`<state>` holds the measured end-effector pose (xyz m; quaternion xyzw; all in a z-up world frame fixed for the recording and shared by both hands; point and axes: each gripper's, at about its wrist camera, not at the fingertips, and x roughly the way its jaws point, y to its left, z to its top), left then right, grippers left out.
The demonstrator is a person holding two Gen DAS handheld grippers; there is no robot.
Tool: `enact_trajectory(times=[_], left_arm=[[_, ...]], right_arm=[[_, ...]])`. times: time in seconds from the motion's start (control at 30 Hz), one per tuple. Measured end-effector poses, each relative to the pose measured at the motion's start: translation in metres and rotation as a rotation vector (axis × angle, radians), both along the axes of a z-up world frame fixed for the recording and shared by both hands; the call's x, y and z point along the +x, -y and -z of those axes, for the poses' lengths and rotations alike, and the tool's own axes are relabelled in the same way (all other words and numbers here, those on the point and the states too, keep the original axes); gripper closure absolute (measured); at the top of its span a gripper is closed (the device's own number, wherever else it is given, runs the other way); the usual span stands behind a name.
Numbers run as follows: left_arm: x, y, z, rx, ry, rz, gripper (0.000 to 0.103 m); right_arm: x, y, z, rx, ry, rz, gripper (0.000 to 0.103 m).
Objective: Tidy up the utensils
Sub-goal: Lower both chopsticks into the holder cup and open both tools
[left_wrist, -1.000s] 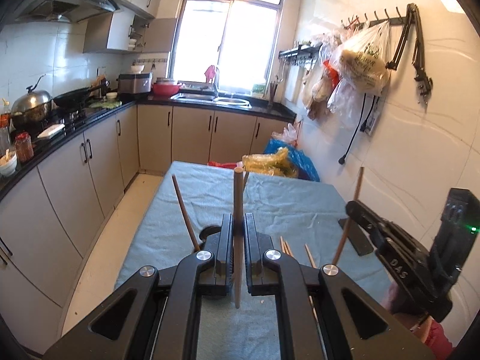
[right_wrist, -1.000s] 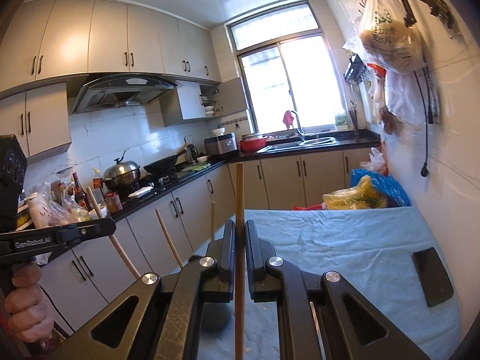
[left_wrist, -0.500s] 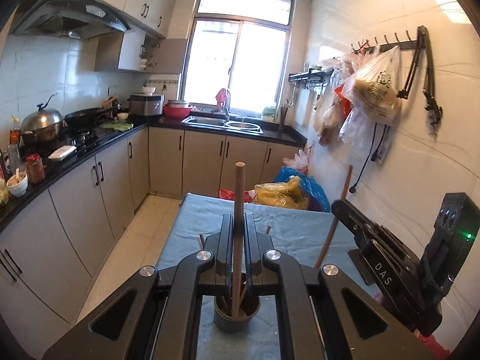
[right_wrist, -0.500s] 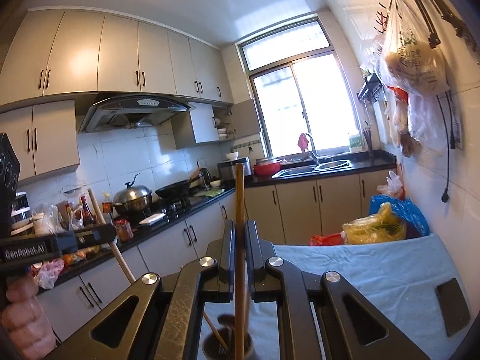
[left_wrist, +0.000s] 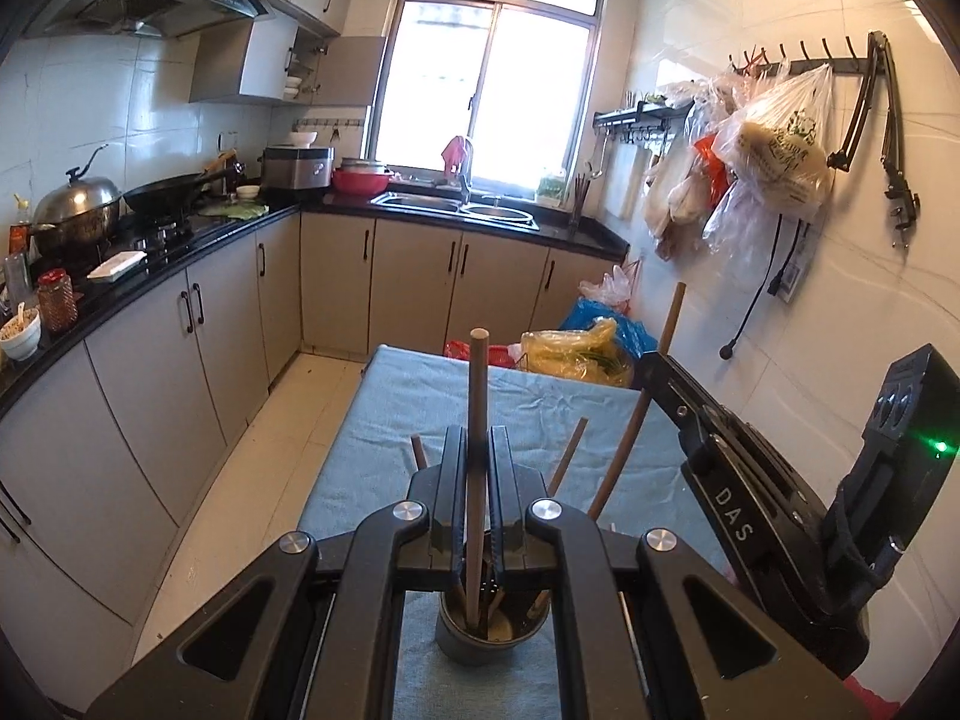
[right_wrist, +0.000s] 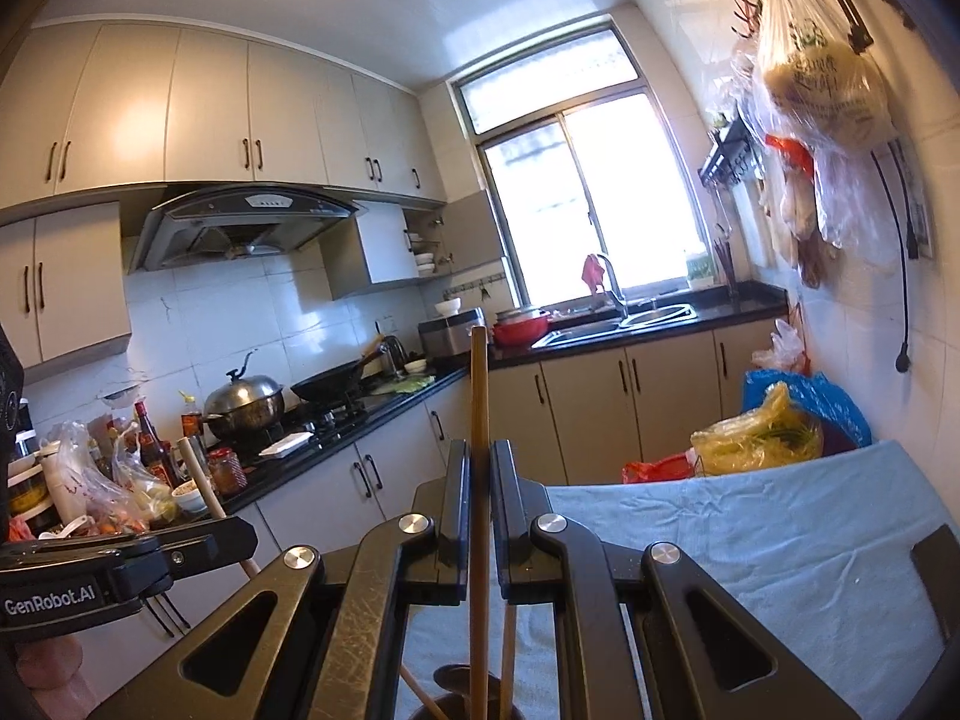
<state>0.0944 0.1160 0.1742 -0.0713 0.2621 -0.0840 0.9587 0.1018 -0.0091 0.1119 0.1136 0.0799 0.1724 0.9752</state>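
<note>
Wooden chopsticks: light, stiff, smooth round sticks, so they can twist in the pads; mid-shaft is the place to pinch. Left hand-held gripper (left_wrist: 478, 495) clamps one chopstick (left_wrist: 478, 396) upright, its tip inside the dark round cup (left_wrist: 492, 636) on the cloth-covered table (left_wrist: 420, 396). Right hand-held gripper (right_wrist: 478, 510) clamps another stick (right_wrist: 478, 396) over the same cup.
</note>
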Motion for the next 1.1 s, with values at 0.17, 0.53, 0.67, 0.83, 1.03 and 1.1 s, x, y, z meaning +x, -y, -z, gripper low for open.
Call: enact_trajectory(times=[0.17, 0.53, 0.67, 0.83, 1.03, 1.1], left_arm=[[0.007, 0.002, 0.012, 0.004, -0.016, -0.004, 0.097], [0.021, 0.002, 0.034, 0.014, -0.073, -0.015, 0.097], [0.024, 0.003, 0.041, 0.017, -0.091, -0.019, 0.097], [0.027, 0.004, 0.046, 0.02, -0.106, -0.022, 0.097], [0.028, 0.005, 0.048, 0.022, -0.113, -0.028, 0.097], [0.029, 0.005, 0.049, 0.019, -0.117, -0.023, 0.096]], right_arm=[[0.006, -0.004, 0.013, -0.012, -0.021, 0.006, 0.096], [0.012, -0.005, 0.038, -0.022, -0.084, 0.005, 0.096], [0.013, -0.005, 0.045, -0.026, -0.104, 0.0, 0.096], [0.015, -0.005, 0.051, -0.032, -0.134, -0.012, 0.096], [0.021, -0.003, 0.056, -0.028, -0.174, -0.038, 0.095], [0.022, -0.003, 0.055, -0.028, -0.183, -0.049, 0.095]])
